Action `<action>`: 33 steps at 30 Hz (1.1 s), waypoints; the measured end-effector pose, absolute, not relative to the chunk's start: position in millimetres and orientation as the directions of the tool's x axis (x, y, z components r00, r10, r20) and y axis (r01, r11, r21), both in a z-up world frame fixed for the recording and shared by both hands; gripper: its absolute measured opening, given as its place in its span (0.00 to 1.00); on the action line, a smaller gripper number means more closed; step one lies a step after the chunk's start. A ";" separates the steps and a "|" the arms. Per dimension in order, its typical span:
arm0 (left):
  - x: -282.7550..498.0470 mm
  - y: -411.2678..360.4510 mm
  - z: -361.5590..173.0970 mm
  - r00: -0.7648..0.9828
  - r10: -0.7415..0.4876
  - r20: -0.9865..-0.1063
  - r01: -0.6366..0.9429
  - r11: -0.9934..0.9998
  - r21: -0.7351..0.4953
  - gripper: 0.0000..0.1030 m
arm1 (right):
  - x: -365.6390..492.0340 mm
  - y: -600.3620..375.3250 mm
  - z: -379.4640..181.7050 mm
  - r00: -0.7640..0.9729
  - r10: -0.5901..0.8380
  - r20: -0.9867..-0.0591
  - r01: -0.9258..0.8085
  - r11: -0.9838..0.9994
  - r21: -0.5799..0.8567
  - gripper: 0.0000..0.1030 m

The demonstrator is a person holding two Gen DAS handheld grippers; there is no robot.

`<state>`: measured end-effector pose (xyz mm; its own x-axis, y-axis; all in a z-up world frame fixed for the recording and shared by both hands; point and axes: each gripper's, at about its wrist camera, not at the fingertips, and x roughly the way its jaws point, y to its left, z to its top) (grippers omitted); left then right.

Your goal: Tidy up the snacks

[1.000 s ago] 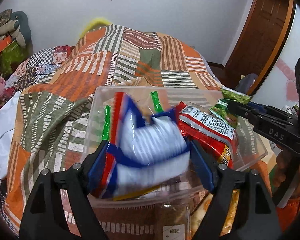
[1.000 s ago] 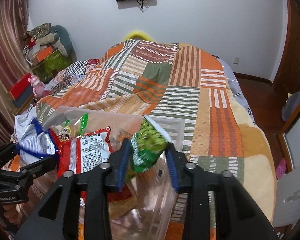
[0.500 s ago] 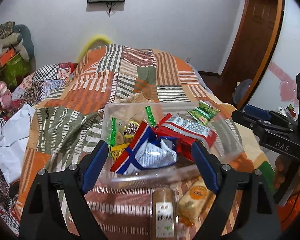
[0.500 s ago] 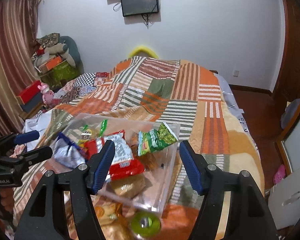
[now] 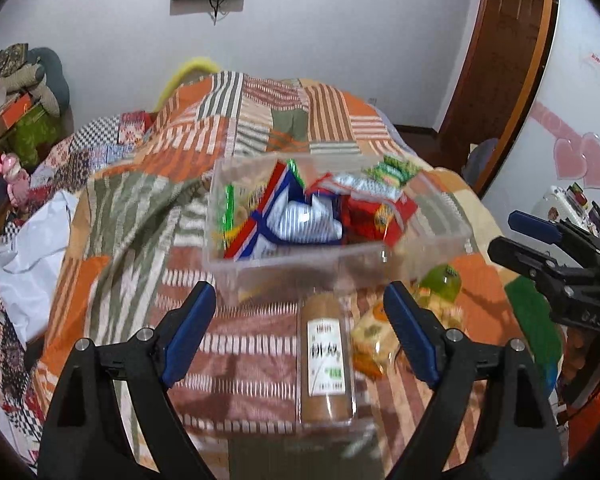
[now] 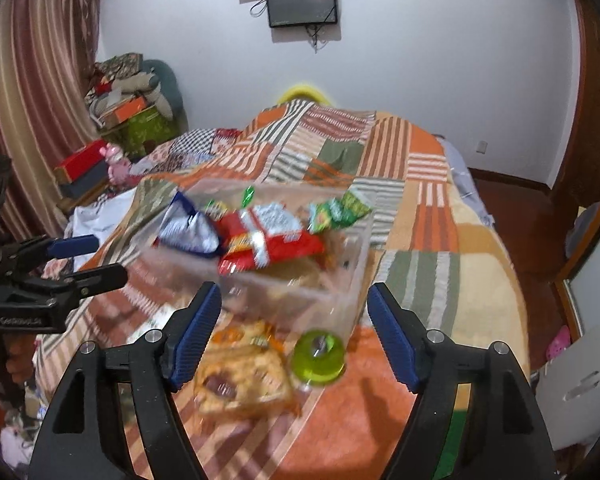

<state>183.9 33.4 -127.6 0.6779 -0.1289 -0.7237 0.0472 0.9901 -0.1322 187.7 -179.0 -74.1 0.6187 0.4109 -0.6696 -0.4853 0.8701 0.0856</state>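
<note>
A clear plastic box point(image 5: 296, 258) stands on the patchwork bed. In it lie a blue-and-white bag point(image 5: 300, 224), a red bag point(image 5: 376, 212) and a green bag point(image 5: 392, 168). My left gripper point(image 5: 298, 294) hangs open in front of the box, holding nothing. My right gripper point(image 6: 294, 296) is pulled back from the box point(image 6: 352, 280); its jaws are opening, with nothing between them. The green bag point(image 6: 336, 212) rests at the box's far right corner. On the blanket near me lie a brown biscuit packet point(image 5: 326, 356), a yellow snack pack point(image 6: 244, 376) and a green jelly cup point(image 6: 318, 356).
The bed's right edge drops to a wooden floor point(image 6: 512, 216). White cloth point(image 5: 28, 256) and piled clutter point(image 6: 128, 120) lie to the left. A wooden door point(image 5: 496, 60) stands at the far right.
The left gripper let the blue-and-white bag drop into the box, and the right let go of the green bag. Both drew back from the box with jaws wider.
</note>
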 end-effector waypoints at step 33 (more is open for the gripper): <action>196.0 15.4 -207.9 0.553 -0.210 -0.806 0.061 0.975 -0.212 0.38 | 172.0 -157.0 -157.5 0.396 0.453 -0.799 -0.520 0.827 0.211 0.72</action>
<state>196.0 15.4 -207.9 0.5534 -0.2096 -0.8061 0.0608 0.9754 -0.2119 172.0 -157.0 -157.5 0.3963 0.4530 -0.7986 -0.5204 0.8274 0.2111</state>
